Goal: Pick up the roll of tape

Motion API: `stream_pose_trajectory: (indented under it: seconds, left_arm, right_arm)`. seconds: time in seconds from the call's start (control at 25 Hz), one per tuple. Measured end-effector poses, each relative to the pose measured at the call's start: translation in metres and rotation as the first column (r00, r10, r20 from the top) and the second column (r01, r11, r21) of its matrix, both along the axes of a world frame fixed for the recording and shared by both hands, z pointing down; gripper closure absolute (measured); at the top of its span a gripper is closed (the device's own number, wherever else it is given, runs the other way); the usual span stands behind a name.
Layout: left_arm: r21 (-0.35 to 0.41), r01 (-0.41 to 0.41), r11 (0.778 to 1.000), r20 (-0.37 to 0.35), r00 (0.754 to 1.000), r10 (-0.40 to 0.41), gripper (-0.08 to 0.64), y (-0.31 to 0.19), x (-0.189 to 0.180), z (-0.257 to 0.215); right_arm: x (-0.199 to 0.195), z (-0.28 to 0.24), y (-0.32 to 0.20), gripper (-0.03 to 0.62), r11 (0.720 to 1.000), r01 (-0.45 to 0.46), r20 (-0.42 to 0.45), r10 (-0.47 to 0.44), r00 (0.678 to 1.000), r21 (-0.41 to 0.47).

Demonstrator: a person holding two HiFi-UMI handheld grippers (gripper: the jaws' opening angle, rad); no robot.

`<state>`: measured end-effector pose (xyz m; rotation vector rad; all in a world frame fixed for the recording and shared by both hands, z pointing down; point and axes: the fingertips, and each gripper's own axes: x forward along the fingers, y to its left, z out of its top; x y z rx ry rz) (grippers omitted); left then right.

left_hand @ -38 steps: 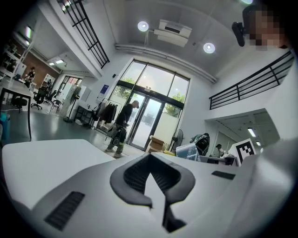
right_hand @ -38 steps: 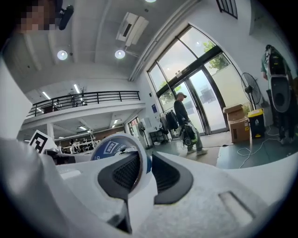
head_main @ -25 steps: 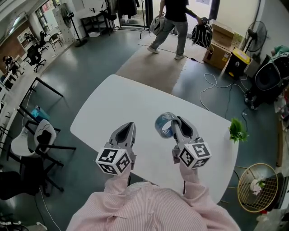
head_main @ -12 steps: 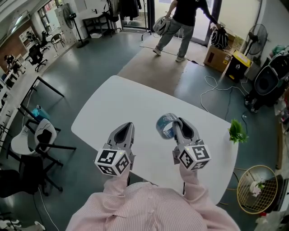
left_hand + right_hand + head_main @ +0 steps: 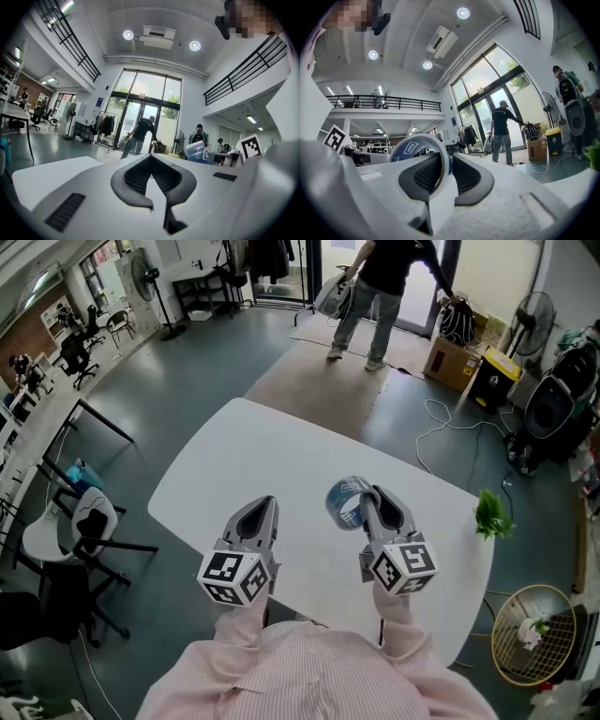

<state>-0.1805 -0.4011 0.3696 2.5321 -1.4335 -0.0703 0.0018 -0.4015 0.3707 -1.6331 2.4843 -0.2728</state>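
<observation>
The left gripper (image 5: pixel 266 504) is closed on nothing. The roll of tape (image 5: pixel 343 504) hangs by one wall in the right gripper (image 5: pixel 371 495), whose jaws are closing (a thin bite), so it may pivot and slip out. Below is a bare white table (image 5: pixel 234 456) and beyond it a grey floor and a person (image 5: pixel 375 287) near glass doors.

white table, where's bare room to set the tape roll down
The wide far-left stretch of the white table, beyond the left tongs, is bare. Crowded: near middle, where the right tongs are closing on the blue-cored tape roll, and the right end by the green leafy sprig.
</observation>
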Motion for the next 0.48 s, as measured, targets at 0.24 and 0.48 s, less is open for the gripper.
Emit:
stream_pose_trajectory:
  seconds: [0.24, 0.48]
  left_arm:
    - [-0.007, 0.004, 1.000, -0.002, 1.000, -0.004, 0.558, 0.0013, -0.0027, -0.0009]
    - [-0.009, 0.004, 1.000, -0.005, 1.000, -0.004, 0.560, 0.0013, -0.0015, 0.0007]
  right_arm:
    - [0.0000, -0.0013, 0.0013, 0.520, 1.000, -0.006, -0.007, 0.006, 1.000, -0.006]
    - [0.0026, 0.0011, 0.0009, 0.520, 1.000, -0.016, -0.011, 0.015, 1.000, -0.012]
